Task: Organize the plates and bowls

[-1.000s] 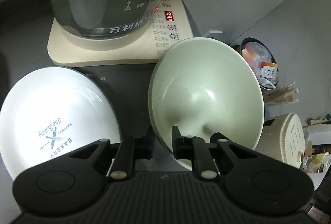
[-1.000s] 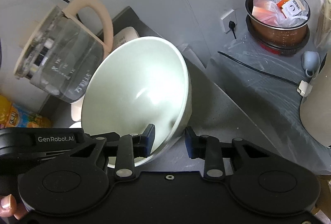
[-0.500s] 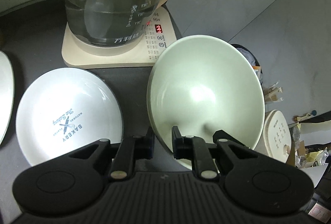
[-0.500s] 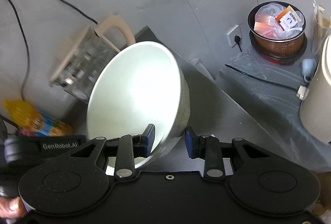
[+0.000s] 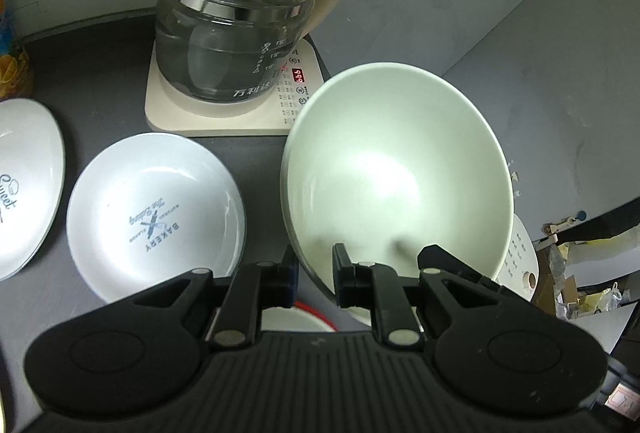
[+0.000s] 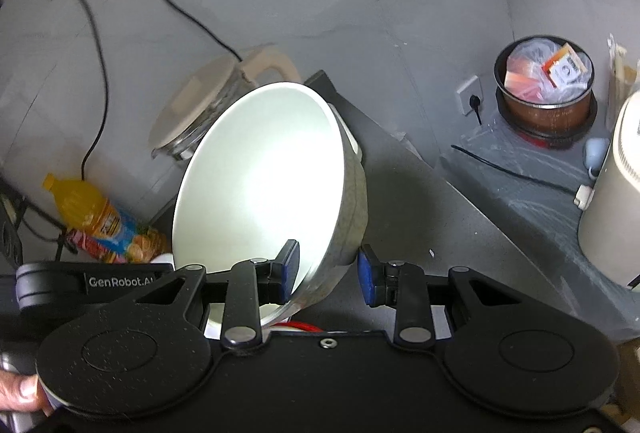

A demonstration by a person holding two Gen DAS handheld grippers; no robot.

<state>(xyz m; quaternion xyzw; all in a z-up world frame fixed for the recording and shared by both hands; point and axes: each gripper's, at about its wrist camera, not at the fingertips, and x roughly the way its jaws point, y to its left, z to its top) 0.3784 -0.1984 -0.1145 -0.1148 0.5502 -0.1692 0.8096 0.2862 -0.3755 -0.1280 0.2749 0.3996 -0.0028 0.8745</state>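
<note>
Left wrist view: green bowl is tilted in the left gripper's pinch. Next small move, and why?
Probably level the green bowl and ease it down toward the red-rimmed dish just under the left gripper. It hangs tilted, pinched only at its near rim, with the kettle close behind.
</note>
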